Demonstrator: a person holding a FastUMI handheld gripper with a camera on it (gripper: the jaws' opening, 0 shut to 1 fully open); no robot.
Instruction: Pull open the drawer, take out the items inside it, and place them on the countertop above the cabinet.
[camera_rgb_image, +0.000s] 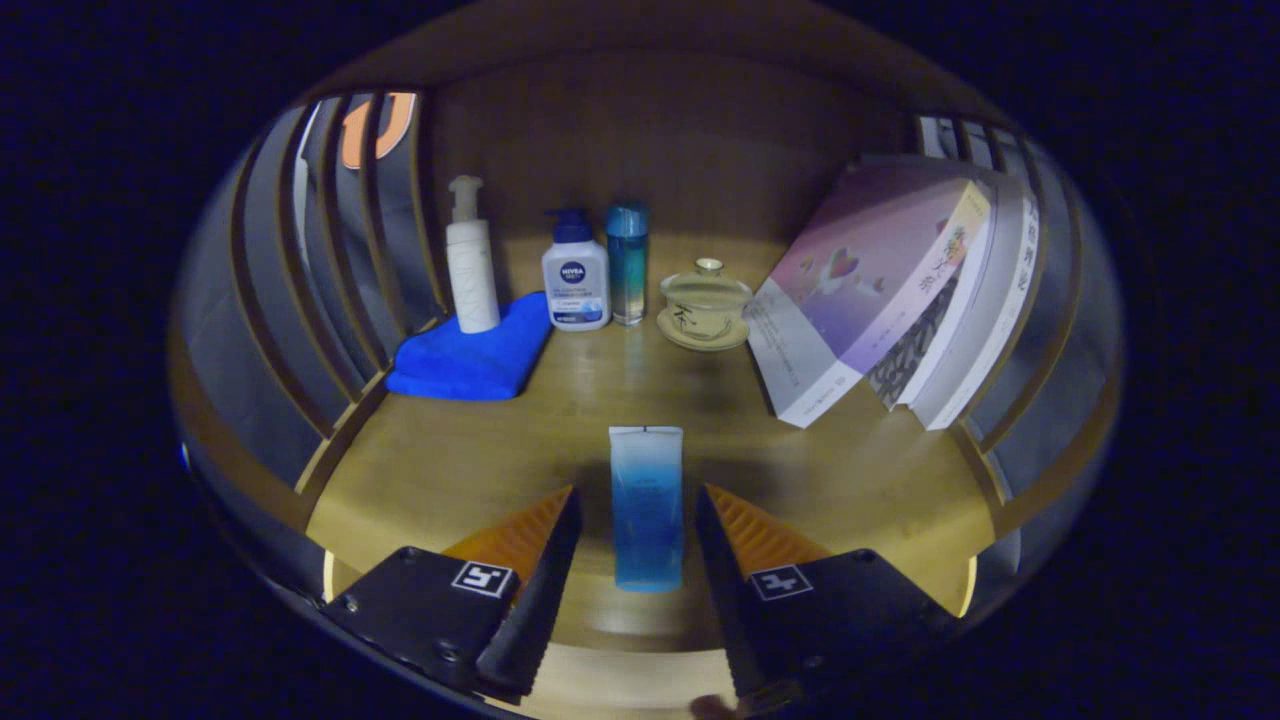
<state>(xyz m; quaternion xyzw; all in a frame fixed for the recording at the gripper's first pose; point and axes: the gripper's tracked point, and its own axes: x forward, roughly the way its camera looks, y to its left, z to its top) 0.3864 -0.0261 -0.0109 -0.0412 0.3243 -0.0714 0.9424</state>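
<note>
- We see a wooden countertop (820, 470) with slatted sides.
- Far: three bottles (575, 270), one cloth (475, 355), one lidded cup (705, 305), leaning books (880, 290).
- Our gripper (640, 520) is open around one tube (647, 505), not touching it.

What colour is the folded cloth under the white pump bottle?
Bright blue, plain. The folded cloth shows best in the gripper view, left of the bottles.
</note>
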